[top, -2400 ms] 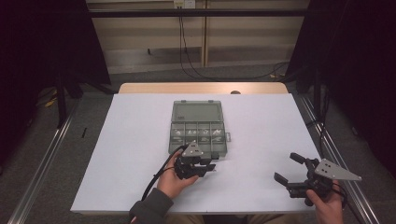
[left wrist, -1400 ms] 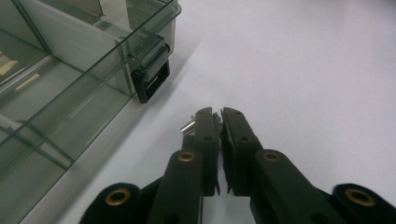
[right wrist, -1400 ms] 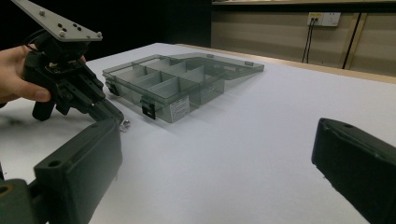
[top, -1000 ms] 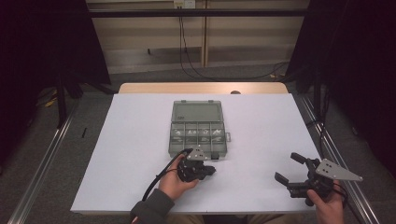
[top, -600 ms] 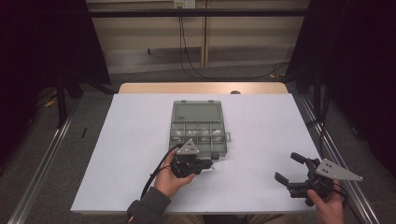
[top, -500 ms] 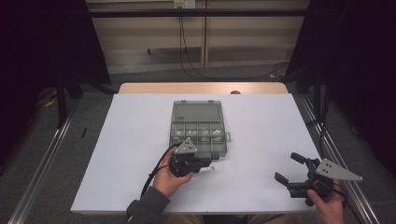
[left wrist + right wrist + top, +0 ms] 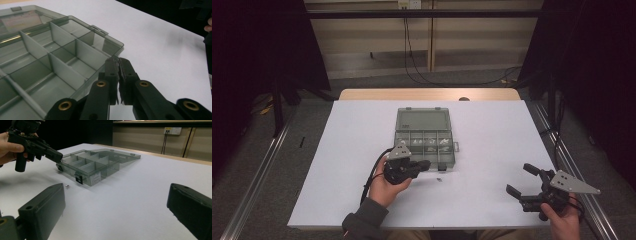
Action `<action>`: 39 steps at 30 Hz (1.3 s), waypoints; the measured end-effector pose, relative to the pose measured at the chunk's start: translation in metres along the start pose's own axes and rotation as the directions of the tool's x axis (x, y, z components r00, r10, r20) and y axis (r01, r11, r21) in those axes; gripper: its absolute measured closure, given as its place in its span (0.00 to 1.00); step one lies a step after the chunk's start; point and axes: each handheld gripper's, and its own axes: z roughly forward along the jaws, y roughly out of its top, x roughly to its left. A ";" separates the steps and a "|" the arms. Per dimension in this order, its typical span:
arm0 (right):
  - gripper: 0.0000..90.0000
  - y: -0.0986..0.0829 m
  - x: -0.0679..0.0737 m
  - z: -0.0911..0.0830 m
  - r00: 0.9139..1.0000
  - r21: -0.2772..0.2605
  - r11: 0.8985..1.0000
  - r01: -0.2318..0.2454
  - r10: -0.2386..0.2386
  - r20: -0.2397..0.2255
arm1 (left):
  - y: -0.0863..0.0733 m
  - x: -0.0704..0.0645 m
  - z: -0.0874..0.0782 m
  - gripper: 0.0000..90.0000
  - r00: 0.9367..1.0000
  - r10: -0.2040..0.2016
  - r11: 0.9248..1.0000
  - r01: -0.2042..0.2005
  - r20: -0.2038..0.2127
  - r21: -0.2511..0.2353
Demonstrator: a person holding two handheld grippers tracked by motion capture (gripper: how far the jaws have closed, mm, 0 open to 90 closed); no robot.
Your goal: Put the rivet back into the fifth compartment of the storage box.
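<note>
High view puts your left gripper (image 7: 424,164) just below the middle of the frame, its tip at the near edge of the smoky grey compartment box (image 7: 424,135) that lies open at the centre of the white table (image 7: 492,130). The box lid is folded back toward the top of the frame, and small pale parts sit in the upper row of compartments. A tiny dark screw (image 7: 439,179) lies on the table just below the box's near edge, a little right of your left gripper's tip.

Left gripper view shows that gripper's (image 7: 118,65) jaws pressed together, tips meeting at the corner of the box (image 7: 50,62) in mid-frame; whether anything is pinched between them you cannot tell. The compartments nearest the tips look empty.

Your right gripper (image 7: 526,179) sits at the lower right of the high view, well apart from the box, jaws spread wide. Right gripper view shows its two black jaws at the bottom corners, with the box (image 7: 100,166) in the upper middle and the small screw (image 7: 66,186) on the table just in front of it.
</note>
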 end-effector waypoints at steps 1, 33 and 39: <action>0.02 0.000 0.000 0.000 1.000 0.000 1.000 -0.001 0.001 0.000 | 0.000 0.001 -0.002 0.96 1.000 -0.005 1.000 0.005 -0.004 -0.003; 0.02 0.000 0.000 0.000 1.000 -0.003 1.000 0.004 -0.004 -0.001 | -0.002 0.023 -0.026 0.96 0.989 -0.061 0.995 0.050 -0.132 -0.083; 0.02 0.000 0.001 0.000 1.000 -0.002 1.000 0.006 -0.006 -0.004 | -0.003 0.027 -0.028 0.96 0.987 -0.062 0.995 0.049 -0.149 -0.088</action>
